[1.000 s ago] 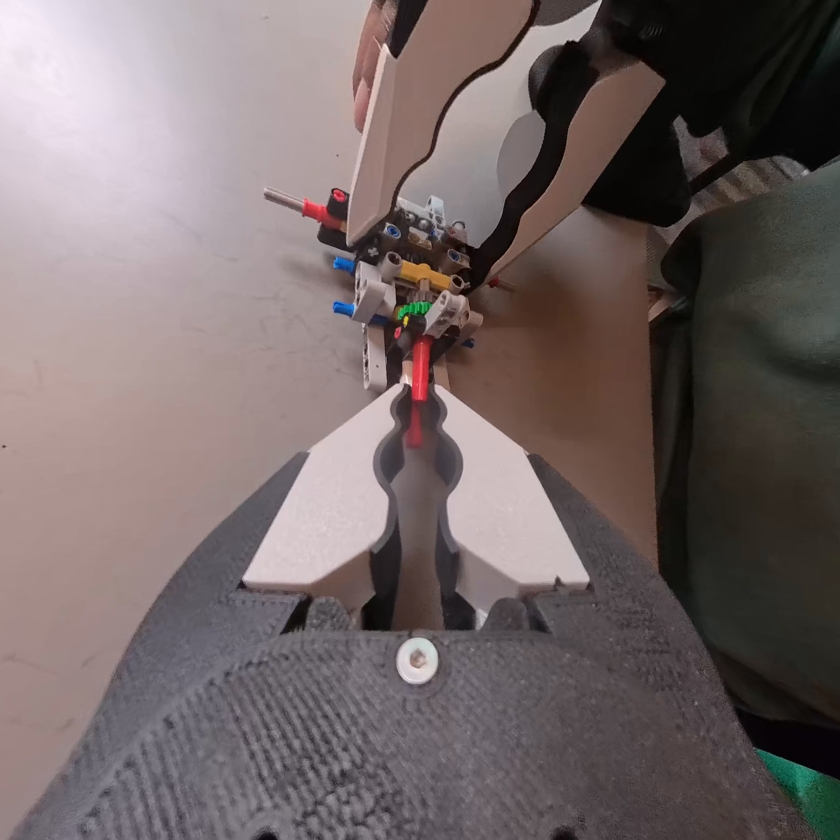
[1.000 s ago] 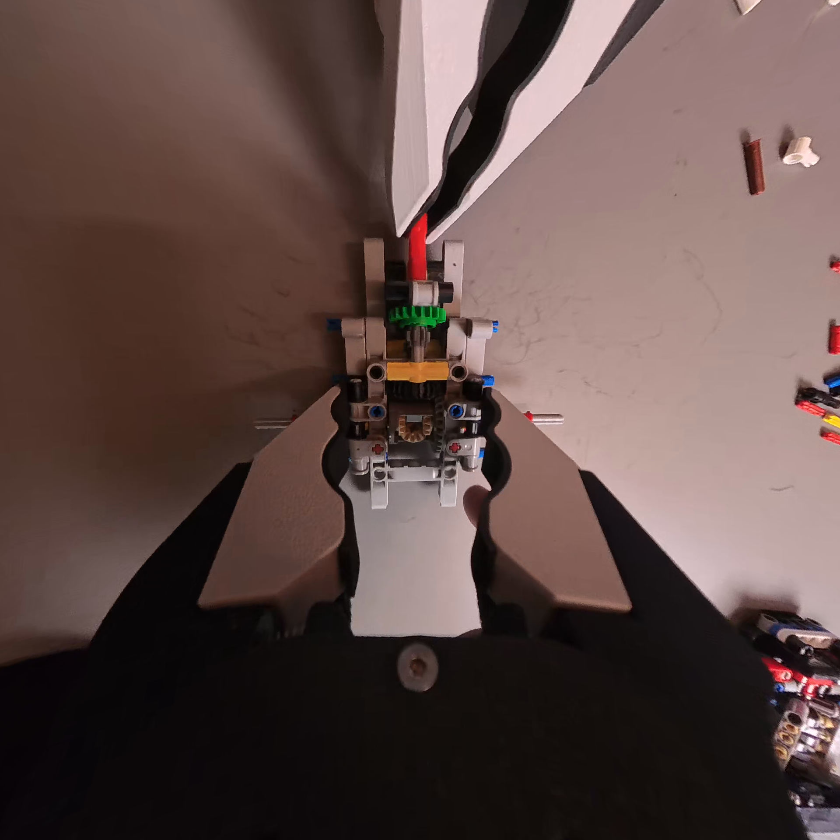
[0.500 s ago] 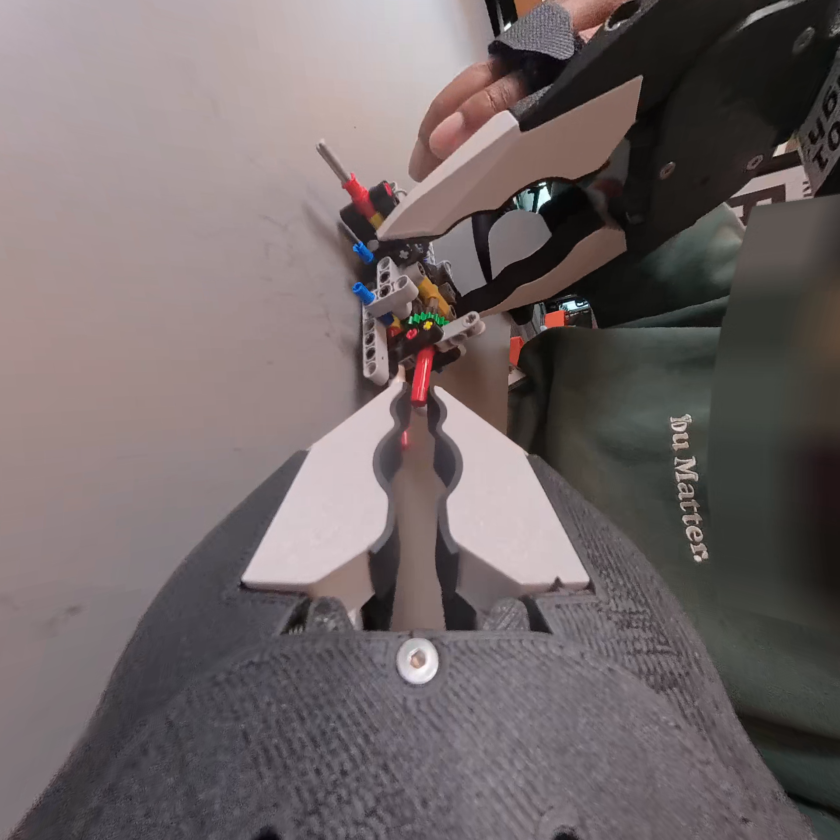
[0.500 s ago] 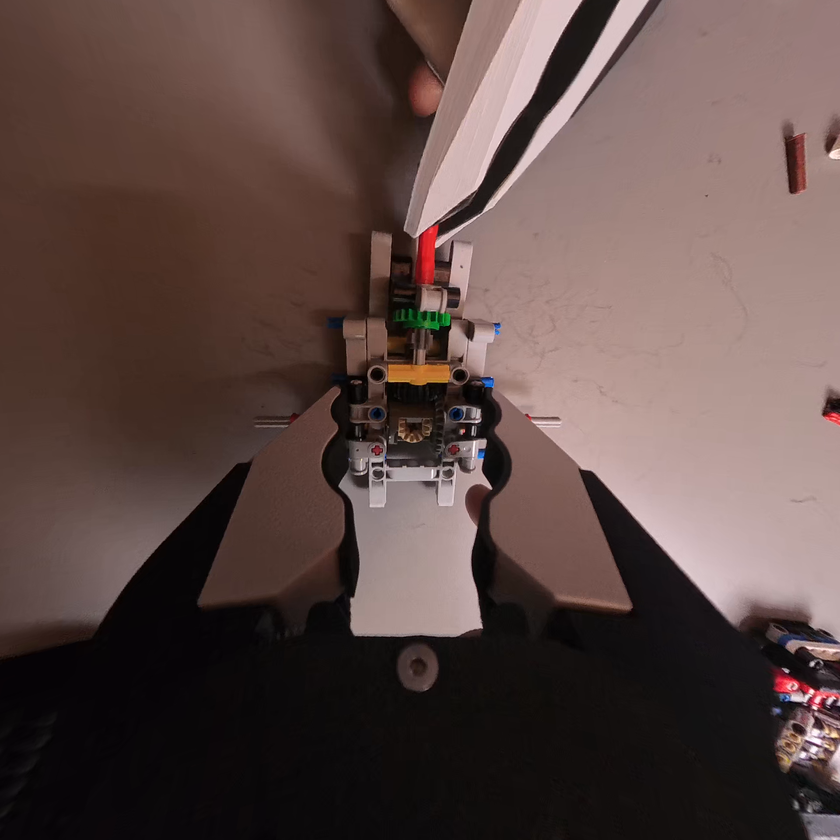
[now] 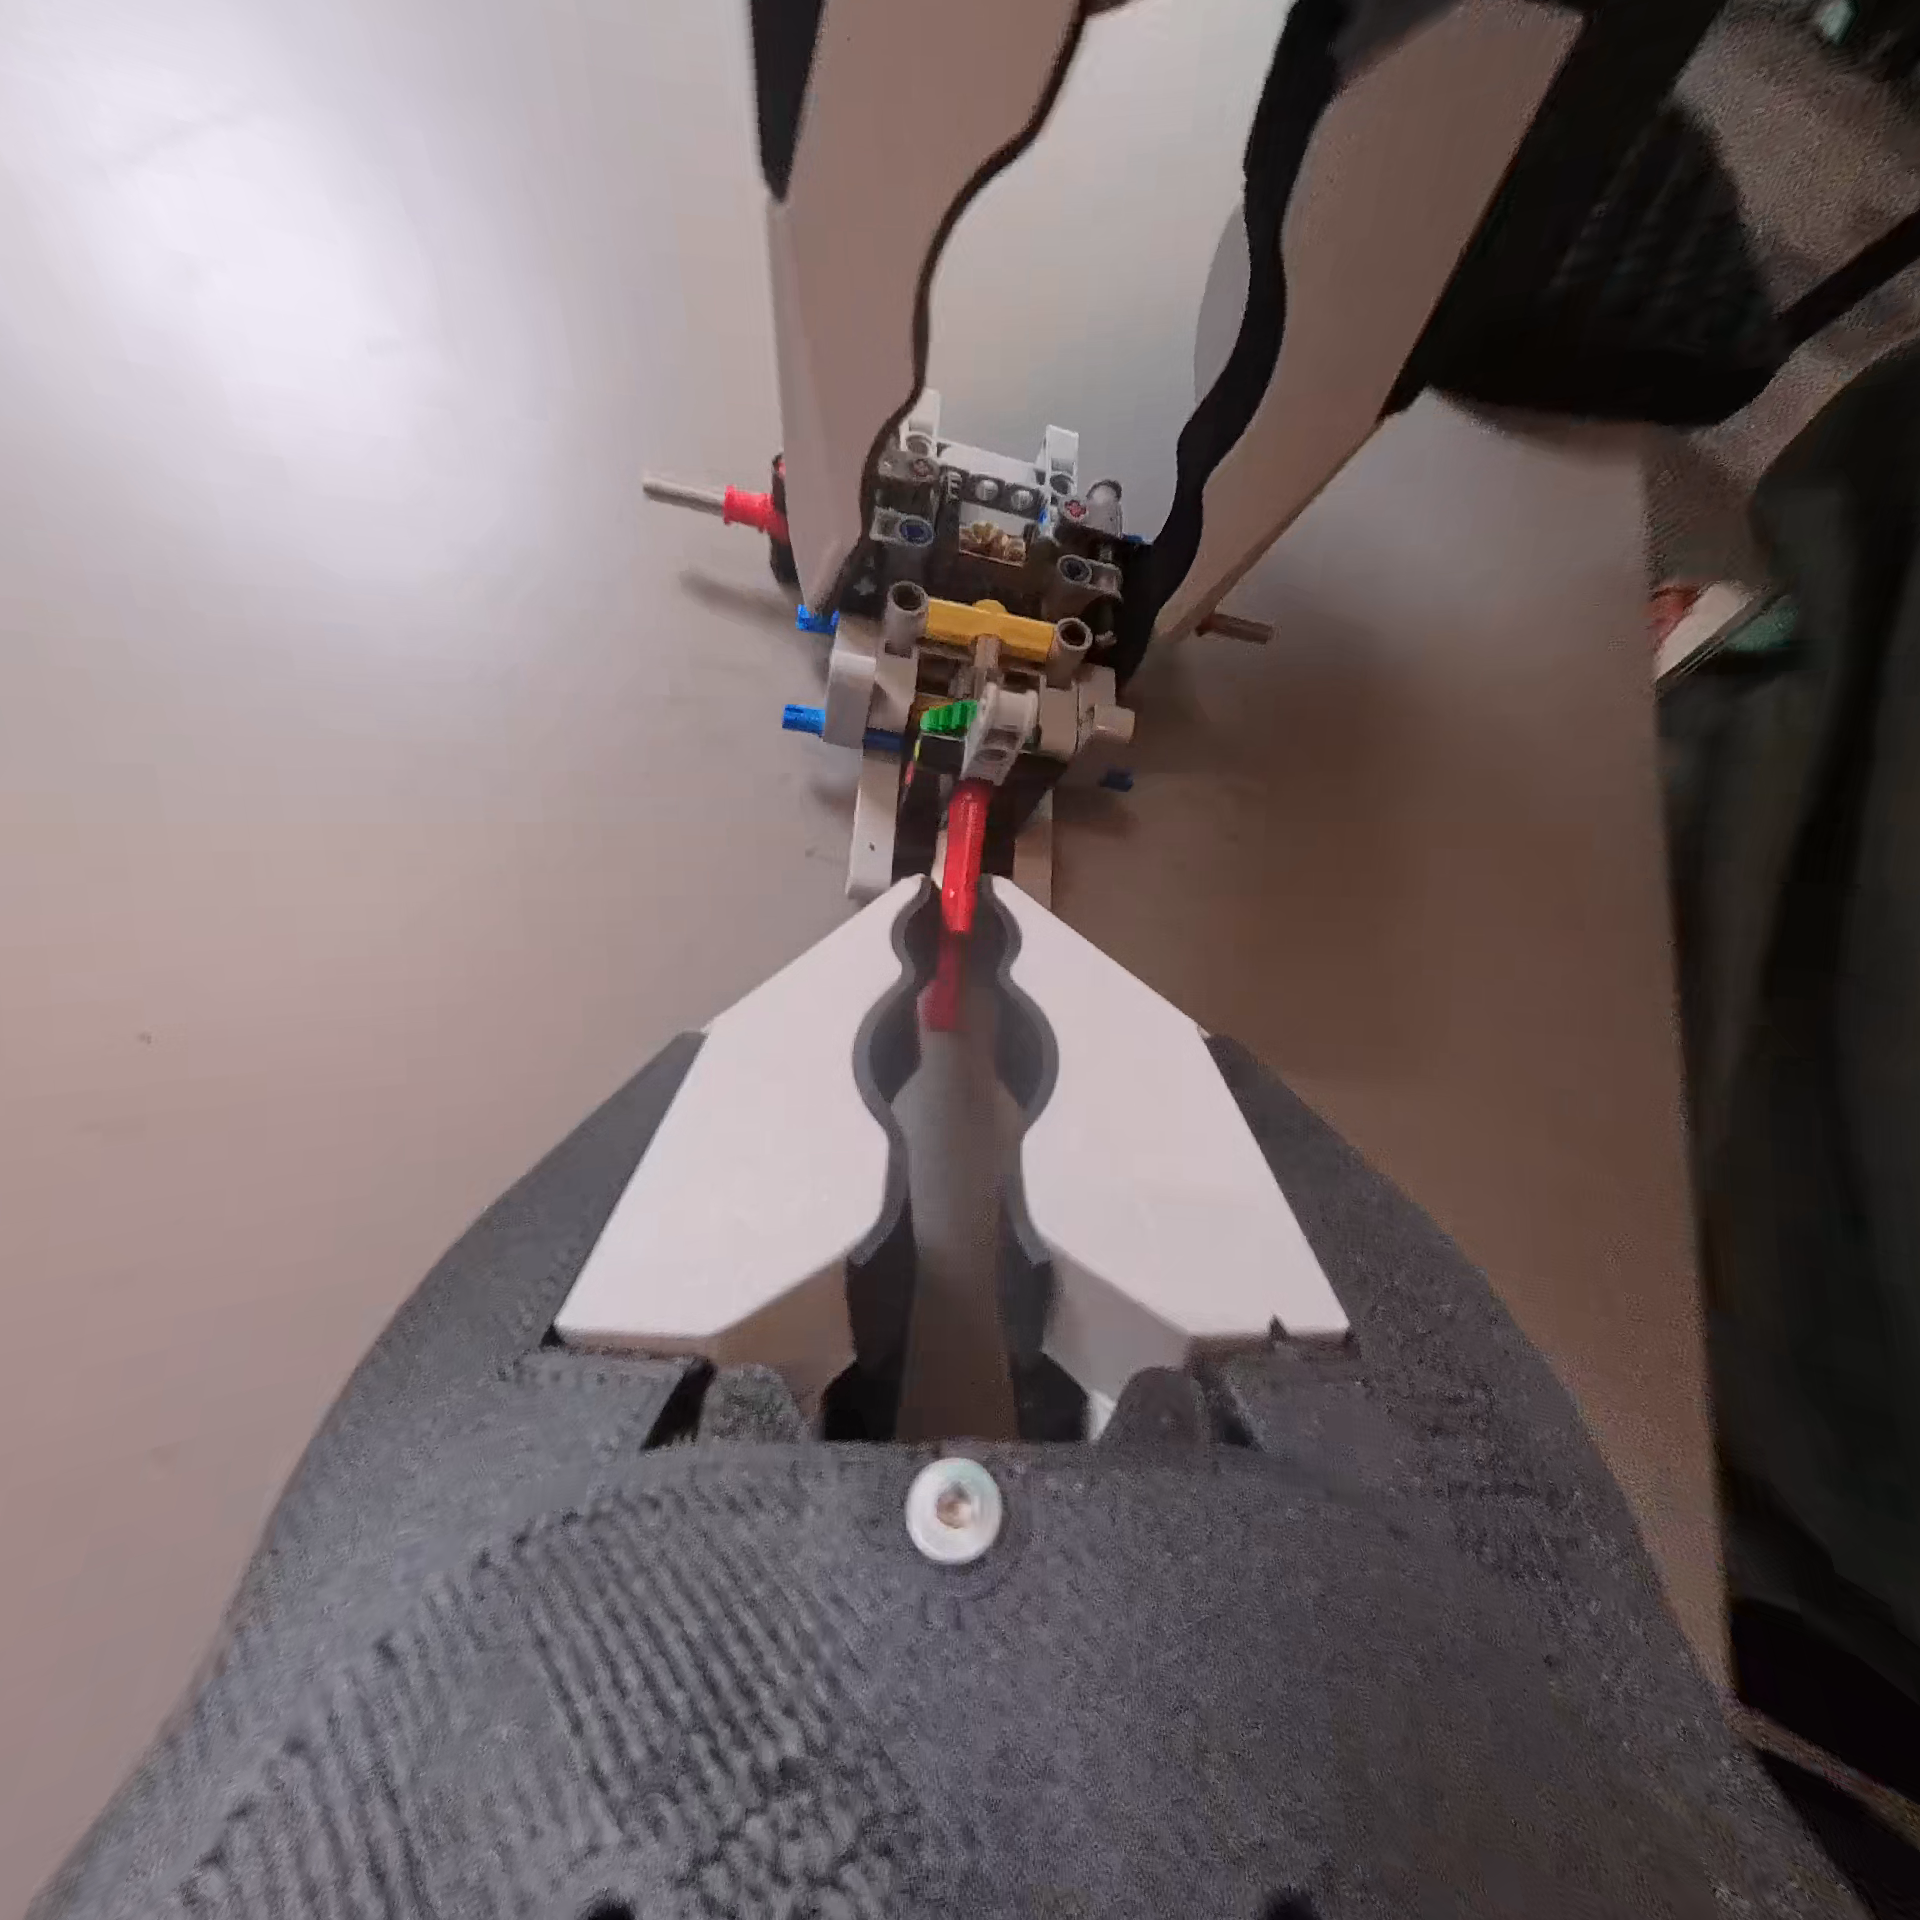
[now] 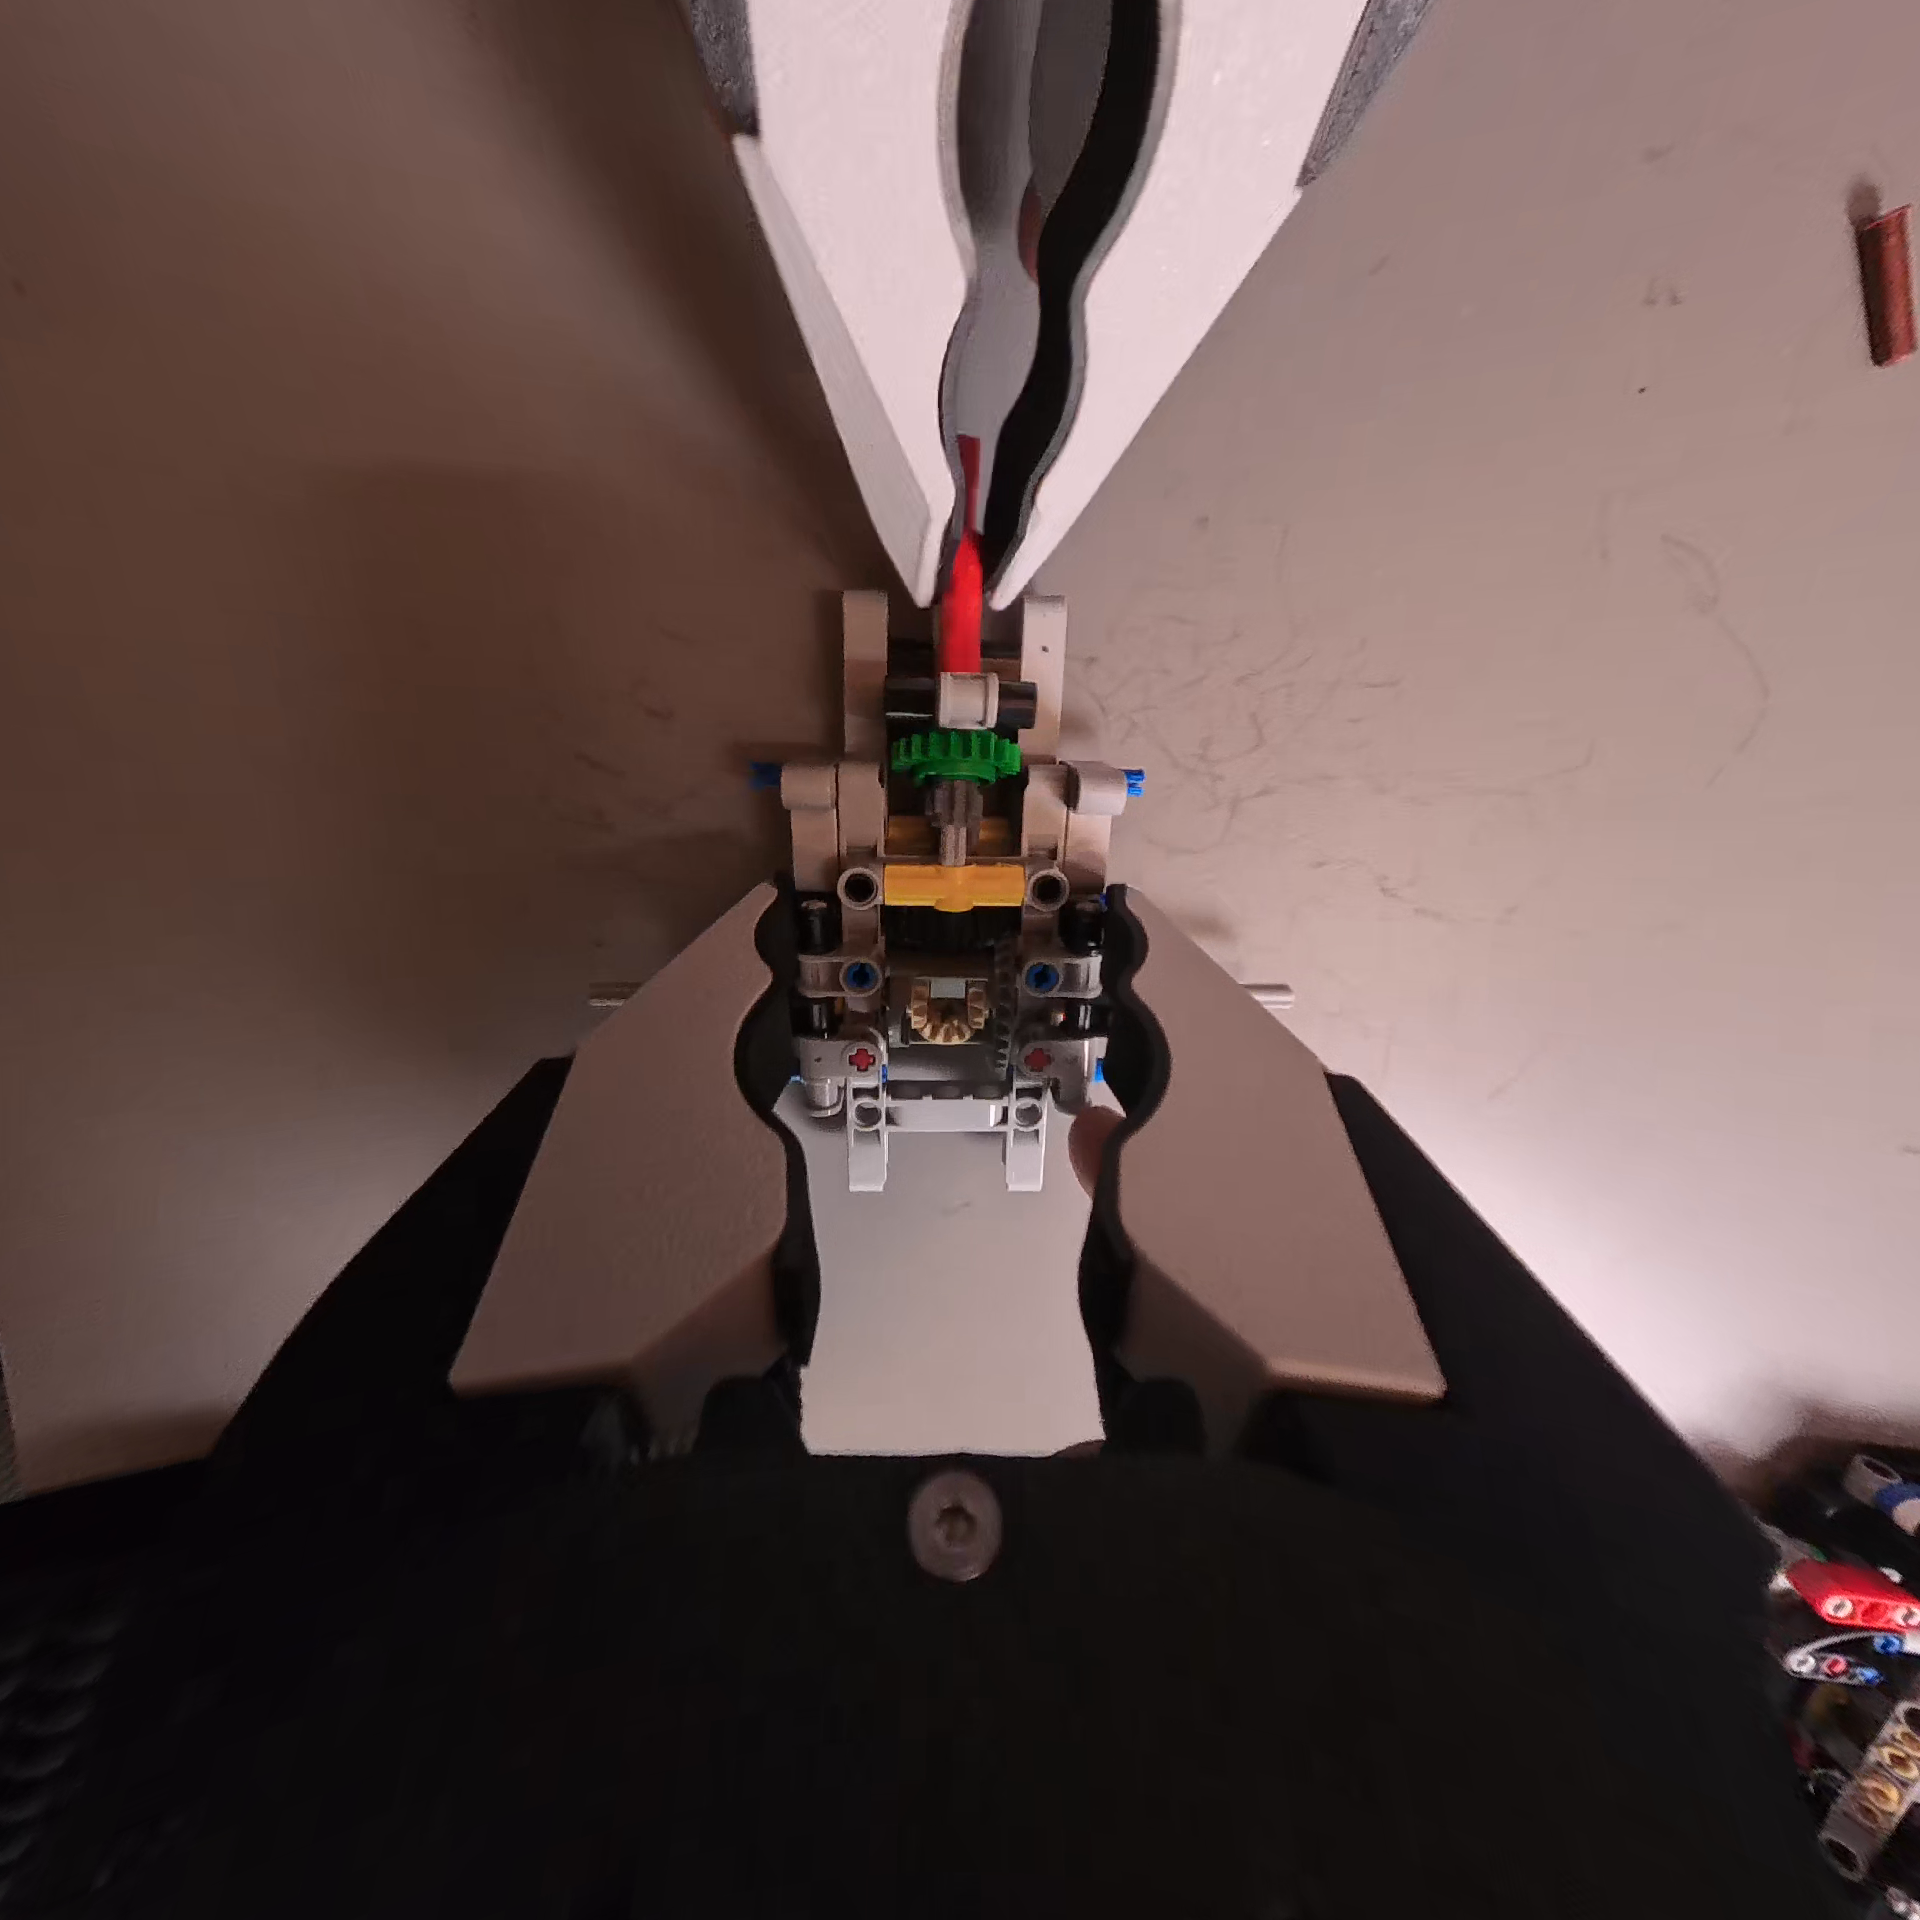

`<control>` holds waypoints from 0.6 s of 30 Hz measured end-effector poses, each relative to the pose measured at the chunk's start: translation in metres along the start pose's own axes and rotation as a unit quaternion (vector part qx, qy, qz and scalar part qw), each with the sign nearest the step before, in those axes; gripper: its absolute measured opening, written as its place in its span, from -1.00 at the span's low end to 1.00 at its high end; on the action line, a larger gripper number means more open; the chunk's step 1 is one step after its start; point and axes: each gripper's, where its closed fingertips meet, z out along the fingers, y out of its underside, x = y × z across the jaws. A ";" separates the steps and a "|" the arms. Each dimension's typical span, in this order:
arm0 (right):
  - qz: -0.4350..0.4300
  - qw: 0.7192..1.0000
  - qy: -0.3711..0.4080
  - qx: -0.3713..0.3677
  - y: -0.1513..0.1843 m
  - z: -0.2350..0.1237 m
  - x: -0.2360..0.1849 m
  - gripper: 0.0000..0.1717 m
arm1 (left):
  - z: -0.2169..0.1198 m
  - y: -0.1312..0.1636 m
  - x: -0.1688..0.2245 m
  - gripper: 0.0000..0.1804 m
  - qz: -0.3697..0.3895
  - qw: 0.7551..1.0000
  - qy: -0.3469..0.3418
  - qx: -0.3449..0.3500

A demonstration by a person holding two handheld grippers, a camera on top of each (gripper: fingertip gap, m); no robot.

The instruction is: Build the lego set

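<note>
A small building-block gear assembly (image 6: 945, 935) of grey beams, a green gear (image 6: 954, 753), a yellow piece and a tan bevel gear rests on the pale table (image 6: 1455, 831). My right gripper (image 6: 945, 914) is shut on its two sides, with the pads (image 6: 1138, 977) pressed against its black pins. A red axle (image 5: 961, 862) sticks out of the assembly's far end. My left gripper (image 5: 956, 899) is shut on that axle at its fingertips. The left wrist view also shows the assembly (image 5: 977, 644) and the right gripper's fingers (image 5: 821, 416). The right wrist view also shows the left gripper (image 6: 958, 597) on the axle (image 6: 961, 613).
A short brown rod (image 6: 1886, 286) lies at the far right of the table. A pile of loose building parts (image 6: 1860, 1662) sits at the near right. A person in a dark green garment (image 5: 1818, 935) is close on the right of the left wrist view. Some 5 centimetres of space lies between my two pairs of fingers.
Both grippers and the assembly tilted together half a second ago and are level again now. The left gripper now faces the right one head-on. Both grasps have held throughout.
</note>
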 end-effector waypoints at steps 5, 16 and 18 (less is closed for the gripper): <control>0.002 1.000 0.009 0.003 0.000 0.000 0.002 -0.34 | 0.000 0.000 -0.004 -0.95 0.115 0.990 -0.080 -0.017; -0.023 0.999 0.027 -0.003 -0.003 0.000 -0.003 -0.34 | -0.007 -0.005 0.007 -0.95 -0.060 0.996 0.044 0.047; -0.026 0.999 0.029 0.001 -0.004 0.000 -0.003 -0.34 | -0.010 -0.011 0.008 -0.95 -0.143 0.983 0.091 0.068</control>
